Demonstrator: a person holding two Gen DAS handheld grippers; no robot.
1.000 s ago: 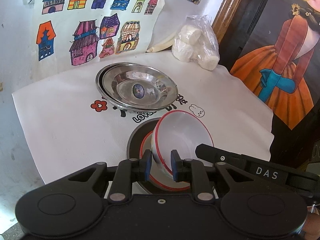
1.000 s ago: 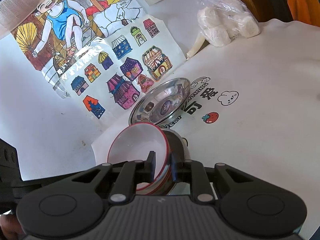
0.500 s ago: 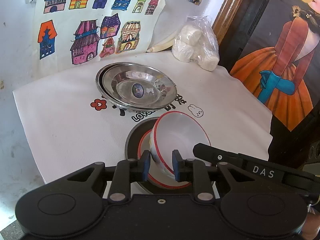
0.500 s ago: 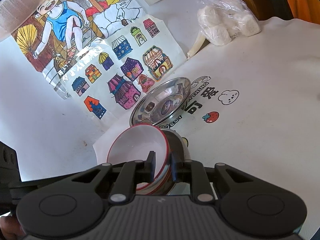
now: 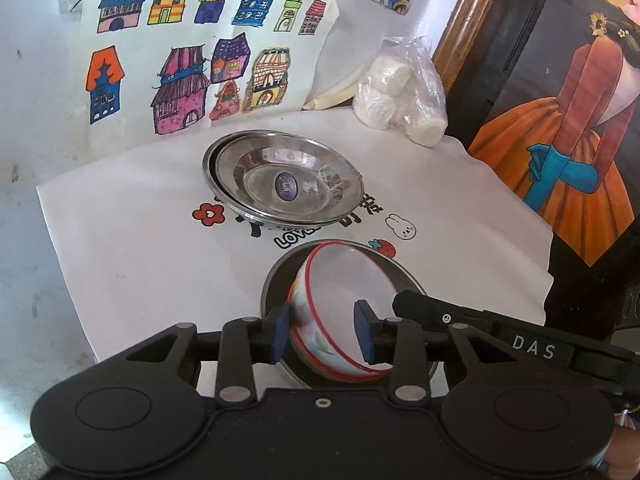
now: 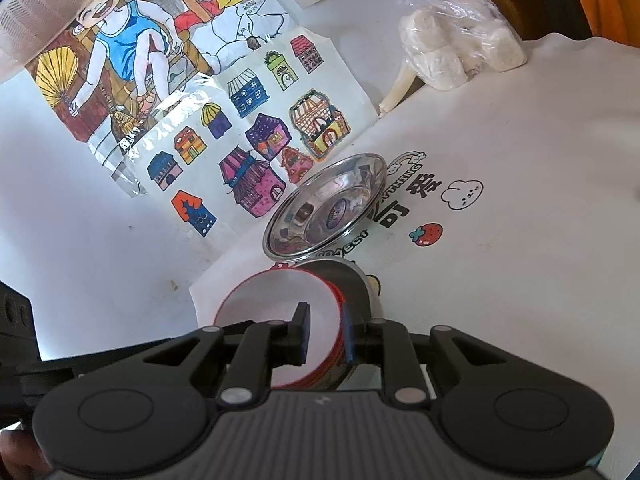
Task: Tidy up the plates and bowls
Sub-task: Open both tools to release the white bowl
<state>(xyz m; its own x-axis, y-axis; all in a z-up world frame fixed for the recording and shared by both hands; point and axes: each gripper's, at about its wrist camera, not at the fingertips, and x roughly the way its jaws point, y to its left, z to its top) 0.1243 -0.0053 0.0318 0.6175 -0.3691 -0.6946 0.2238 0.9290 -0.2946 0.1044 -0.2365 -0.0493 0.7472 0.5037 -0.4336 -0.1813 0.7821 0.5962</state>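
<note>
A white bowl with a red rim (image 5: pixel 344 300) sits tilted inside a steel bowl (image 5: pixel 280 276) on the white mat. My left gripper (image 5: pixel 323 334) is open, its blue pads apart on either side of the white bowl's near wall. My right gripper (image 6: pixel 325 333) has also opened a little, with its pads on either side of the white bowl's rim (image 6: pixel 280 308); its finger shows in the left wrist view (image 5: pixel 440 312). Two stacked steel plates (image 5: pixel 284 178) lie farther back; they also show in the right wrist view (image 6: pixel 326 210).
A plastic bag of white rolls (image 5: pixel 400 92) lies at the back right of the mat (image 5: pixel 140 248). House drawings (image 5: pixel 180 60) lean on the wall behind. A painted panel (image 5: pixel 560 140) stands at the right past the mat's edge.
My left gripper's pads have opened wide and let go of the white bowl's rim. My right gripper's pads have parted slightly. The white bowl has settled lower into the steel bowl.
</note>
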